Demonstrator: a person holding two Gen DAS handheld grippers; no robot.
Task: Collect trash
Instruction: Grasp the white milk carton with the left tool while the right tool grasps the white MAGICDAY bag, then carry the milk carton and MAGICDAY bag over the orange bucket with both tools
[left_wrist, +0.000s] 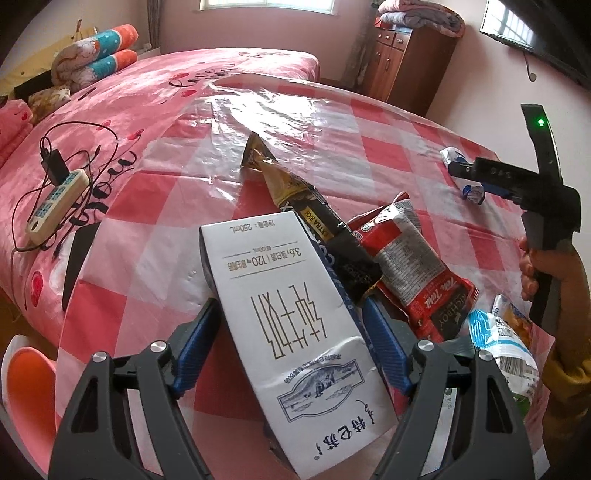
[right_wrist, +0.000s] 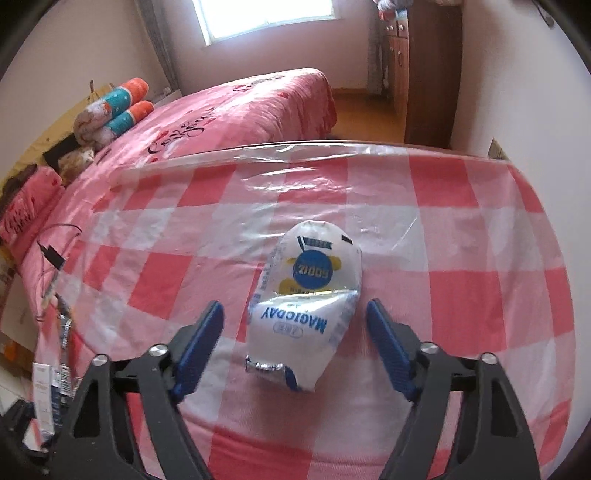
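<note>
Bed (left_wrist: 229, 70) with pink cover is sitting behind everything, rolled quilt (left_wrist: 99, 55) lying at its head, wooden cabinet (left_wrist: 402, 62) standing against the far wall. Table (right_wrist: 480, 229) under red-and-white checked plastic cloth is taking up the near field in both wrist views. Power strip (left_wrist: 55, 199) with tangled cables is lying on the bed, just past the table's left edge.

Milk carton (left_wrist: 295, 332), white, is lying flat between the left gripper (left_wrist: 291, 321) pads, long axis pointing away from the camera. Jaws are standing wide; pads are sitting right at the carton's sides, but I cannot tell whether they are pressing.

Black-and-gold wrapper (left_wrist: 295, 184) is lying behind the carton, its near end tucked against the carton's right edge. Red snack bag (left_wrist: 413, 266) is lying just right of that, touching it. Blue-and-white packet (left_wrist: 502, 343) is lying near the right edge, by the person's hand (left_wrist: 532, 269) in a yellow sleeve.

White MAGICDAY packet (right_wrist: 306, 295) is lying on the cloth between the right gripper (right_wrist: 295, 325) pads. Jaws are standing open with gaps showing on both sides of the packet, nothing gripped.
</note>
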